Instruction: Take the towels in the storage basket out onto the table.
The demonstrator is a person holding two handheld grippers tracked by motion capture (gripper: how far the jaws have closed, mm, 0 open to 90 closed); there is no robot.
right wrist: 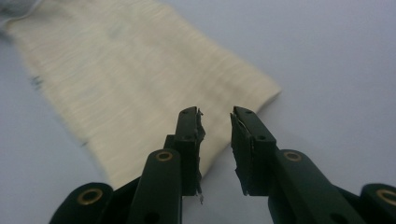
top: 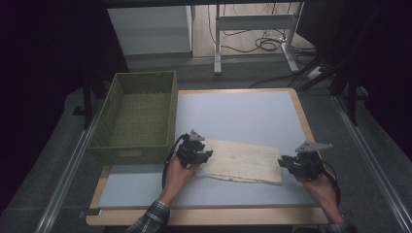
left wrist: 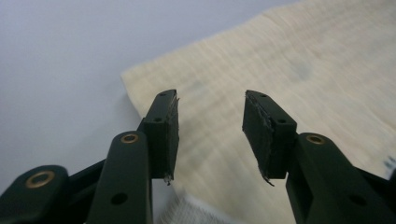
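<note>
cream ribbed cloth [top: 243,161], folded flat, faintly striped, on pale table [top: 243,114]

The cloth [top: 243,161] is a cream woven fabric, matt, with fine ribbed lines running along it; its grain looks slightly rough, though the close views are blurred. The basket [top: 138,116] is olive-green wickerwork, coarse and matt. The table [top: 243,116] has a smooth, matt pale grey-blue top edged in light wood. Each hand-held gripper, left [left wrist: 211,126] and right [right wrist: 215,140], looks like matt black plastic with brass-coloured rivets; the pads [left wrist: 261,135] seem rubbery and frayed at the edges.
</note>
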